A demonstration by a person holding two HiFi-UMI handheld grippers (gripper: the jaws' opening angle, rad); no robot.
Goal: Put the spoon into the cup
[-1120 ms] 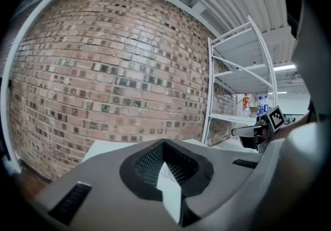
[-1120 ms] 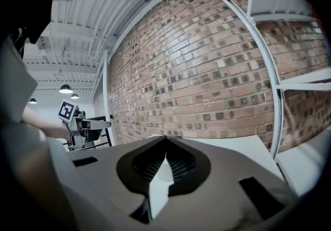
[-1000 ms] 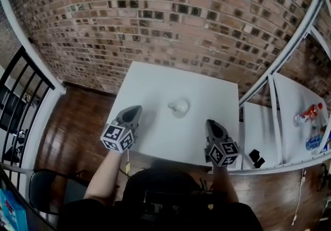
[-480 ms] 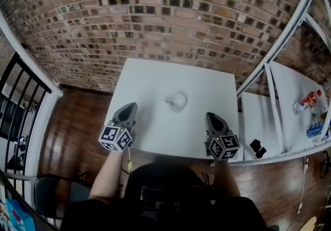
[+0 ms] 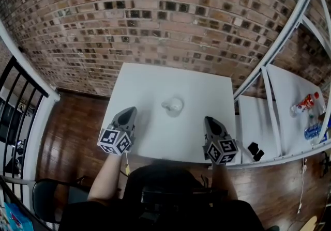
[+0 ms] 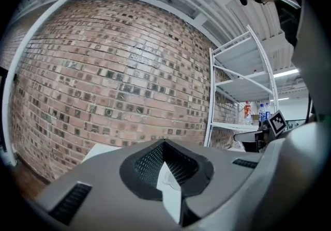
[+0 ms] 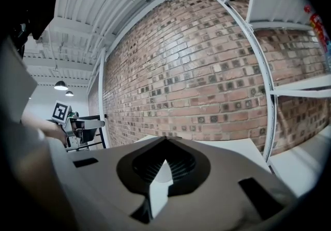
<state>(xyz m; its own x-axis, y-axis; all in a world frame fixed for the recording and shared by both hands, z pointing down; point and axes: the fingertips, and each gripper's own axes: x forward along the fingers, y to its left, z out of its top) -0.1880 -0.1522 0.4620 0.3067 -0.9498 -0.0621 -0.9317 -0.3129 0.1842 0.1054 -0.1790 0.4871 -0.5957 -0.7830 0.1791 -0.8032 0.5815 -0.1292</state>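
Hardly anything moved: left gripper [image 5: 130, 111] and right gripper [image 5: 209, 120] hold same posts at near edge of table [image 5: 155, 77]; only head view drifted. Cup [image 5: 172, 105] ahead, between both jaw pairs, well apart from each. Spoon not separable from cup: can't tell if inside. Both jaw pairs pressed together, nothing between. Fits pause before reach or after drop. Either way, my judgement: stay level, don't nudge cup.

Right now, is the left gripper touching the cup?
Apart. The head view shows the left gripper at the table's near left edge, with a stretch of bare white tabletop between it and the cup in the middle.
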